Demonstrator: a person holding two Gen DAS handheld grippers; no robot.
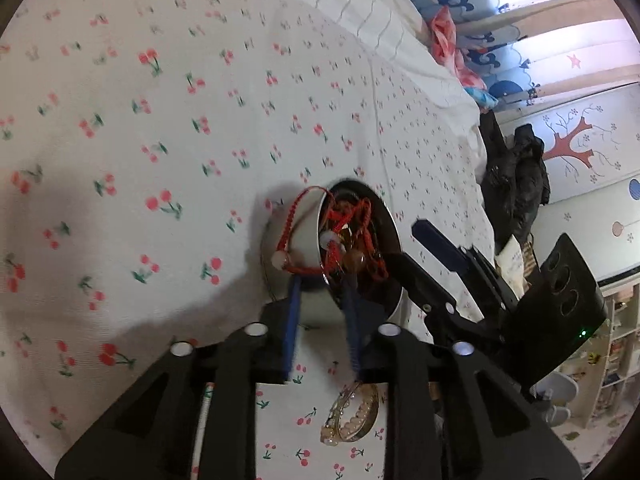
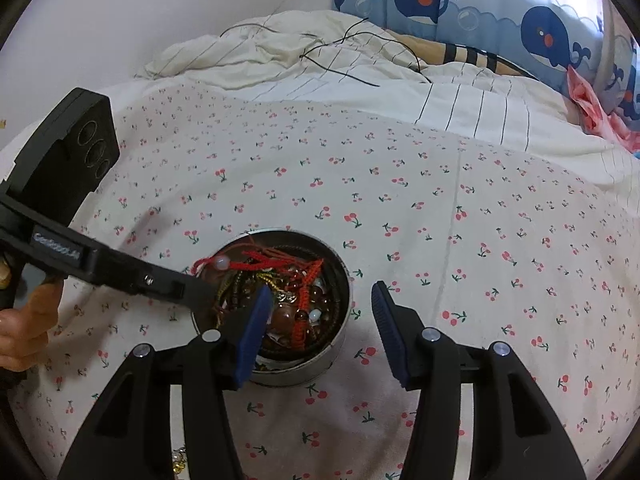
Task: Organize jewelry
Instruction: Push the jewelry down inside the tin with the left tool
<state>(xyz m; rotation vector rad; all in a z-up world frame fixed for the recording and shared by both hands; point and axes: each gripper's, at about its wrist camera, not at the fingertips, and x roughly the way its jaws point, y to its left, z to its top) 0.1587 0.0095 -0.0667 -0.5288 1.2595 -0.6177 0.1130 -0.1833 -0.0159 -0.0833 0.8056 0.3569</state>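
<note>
Not much to read here honestly; only lettering I can spot is a small pale strip on the left gripper (image 2: pixel 200 288) body, out at about 9 o'clock in the right wrist view; looks like it starts "Gen" but the rest is too blurred to make out; left wrist view has no legible text, labels or numbers anywhere.

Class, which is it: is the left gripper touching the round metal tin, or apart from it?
Touching. In the left wrist view the left gripper has one finger outside and one inside the tin's wall, closed against it; the right wrist view shows its tip at the rim.
</note>
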